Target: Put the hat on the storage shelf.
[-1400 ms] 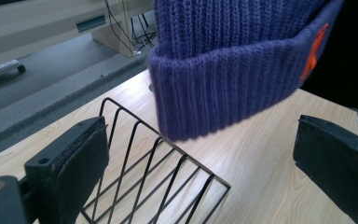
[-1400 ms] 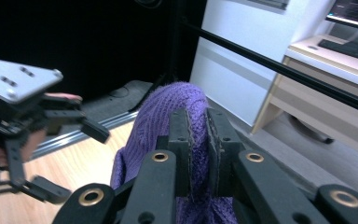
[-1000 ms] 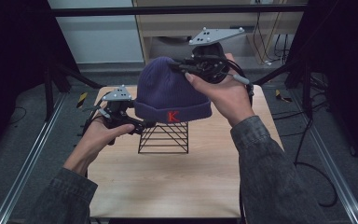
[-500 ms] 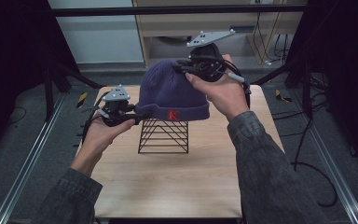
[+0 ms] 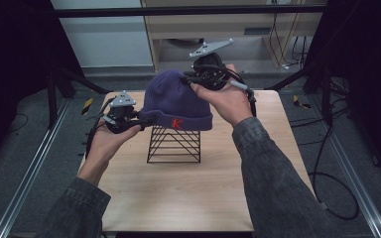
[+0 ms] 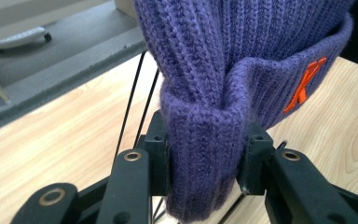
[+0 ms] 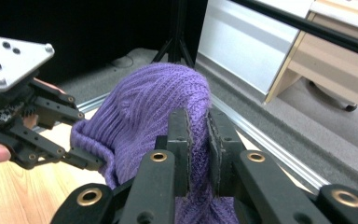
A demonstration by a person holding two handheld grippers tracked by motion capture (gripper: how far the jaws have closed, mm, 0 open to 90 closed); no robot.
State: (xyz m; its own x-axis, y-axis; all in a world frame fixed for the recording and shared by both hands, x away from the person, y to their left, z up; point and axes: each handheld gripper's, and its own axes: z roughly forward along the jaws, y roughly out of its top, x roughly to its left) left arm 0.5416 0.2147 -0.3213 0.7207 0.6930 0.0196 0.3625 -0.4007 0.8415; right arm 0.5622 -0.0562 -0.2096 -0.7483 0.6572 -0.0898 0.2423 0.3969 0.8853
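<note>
A purple knit beanie [image 5: 178, 101] with an orange K on its cuff hangs just over a black wire rack [image 5: 173, 145] on the wooden table [image 5: 188, 198]. My left gripper [image 5: 146, 119] is shut on the folded cuff at the beanie's left edge. In the left gripper view the cuff [image 6: 205, 140] is bunched between the two black jaws. My right gripper [image 5: 186, 78] is shut on the beanie's crown at the upper right. The right gripper view has the knit [image 7: 144, 107] pinched between its pads [image 7: 179, 135], with the left gripper [image 7: 93, 161] farther off on the cuff.
The wire rack stands mid-table, directly under the beanie. Metal rails [image 5: 30, 173] run along both sides of the table. A cabinet [image 5: 228, 25] and cables [image 5: 322, 163] lie beyond and to the right. Bare wood spreads in front of the rack.
The left gripper has closed on the beanie's cuff. The right hand has sunk a little with the crown, bringing the beanie lower over the rack.
</note>
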